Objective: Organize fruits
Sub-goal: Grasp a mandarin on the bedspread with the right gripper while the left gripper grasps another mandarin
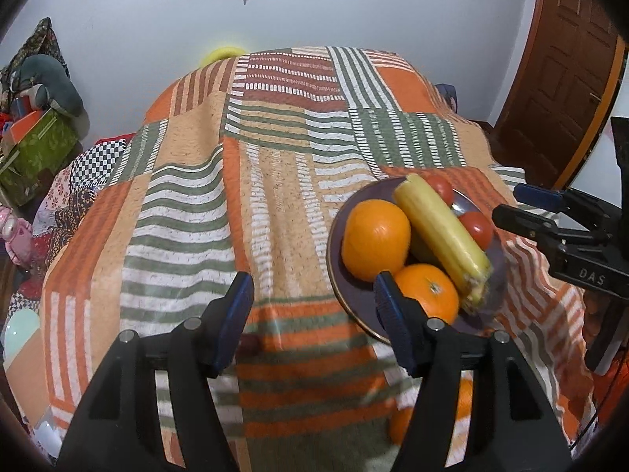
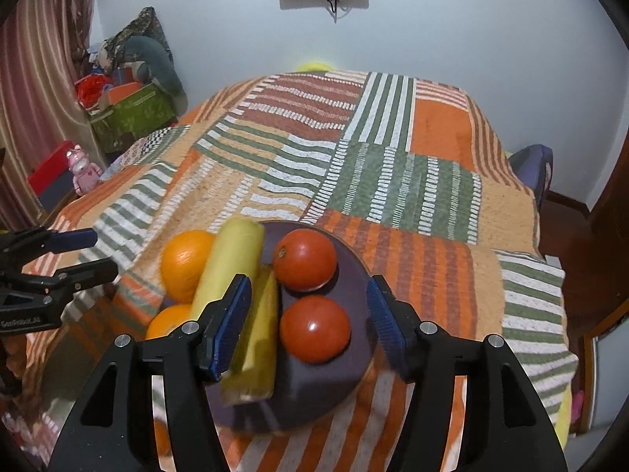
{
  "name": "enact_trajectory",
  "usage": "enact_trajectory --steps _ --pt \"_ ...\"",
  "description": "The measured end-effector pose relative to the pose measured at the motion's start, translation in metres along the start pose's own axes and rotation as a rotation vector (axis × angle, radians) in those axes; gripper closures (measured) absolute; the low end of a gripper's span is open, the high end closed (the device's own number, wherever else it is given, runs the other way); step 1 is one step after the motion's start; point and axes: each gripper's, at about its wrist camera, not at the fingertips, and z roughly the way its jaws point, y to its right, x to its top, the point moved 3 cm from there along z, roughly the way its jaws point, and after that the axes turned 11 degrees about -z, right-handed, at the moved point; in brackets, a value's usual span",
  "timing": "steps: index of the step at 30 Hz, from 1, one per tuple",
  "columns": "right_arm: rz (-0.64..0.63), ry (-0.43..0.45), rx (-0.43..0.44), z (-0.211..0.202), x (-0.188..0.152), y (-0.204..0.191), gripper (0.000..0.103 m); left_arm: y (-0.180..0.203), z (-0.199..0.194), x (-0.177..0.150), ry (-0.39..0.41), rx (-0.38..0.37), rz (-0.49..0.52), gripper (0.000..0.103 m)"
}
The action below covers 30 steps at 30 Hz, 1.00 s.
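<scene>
Both the left claw (image 1: pixel 312 306) and the right claw (image 2: pixel 308 310) are held wide open, empty, above the plate (image 2: pixel 354 271) of fruits.

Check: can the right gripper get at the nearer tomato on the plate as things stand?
Probably yes. The right gripper is open, its fingers either side of the nearer tomato, which lies exposed on the purple plate. The yellow fruit beside the left finger may get nudged.

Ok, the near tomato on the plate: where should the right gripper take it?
Grip the near tomato across its round middle, coming from above with the open right gripper; banana crowds its left, the far tomato sits behind.
</scene>
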Motion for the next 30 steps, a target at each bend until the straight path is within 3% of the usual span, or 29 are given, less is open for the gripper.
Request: enact_trajectory --steps 13,30 --pt "-0.017 -0.019 0.04 -0.037 -0.033 -0.047 0.045 0.012 -0.044 -0.053 -0.038 -0.018 0.021 0.04" --pt "0.022 -0.105 0.101 -0.022 -0.071 -0.083 0.045 0.001 -0.051 -0.098 -0.112 -0.013 0.02 0.04"
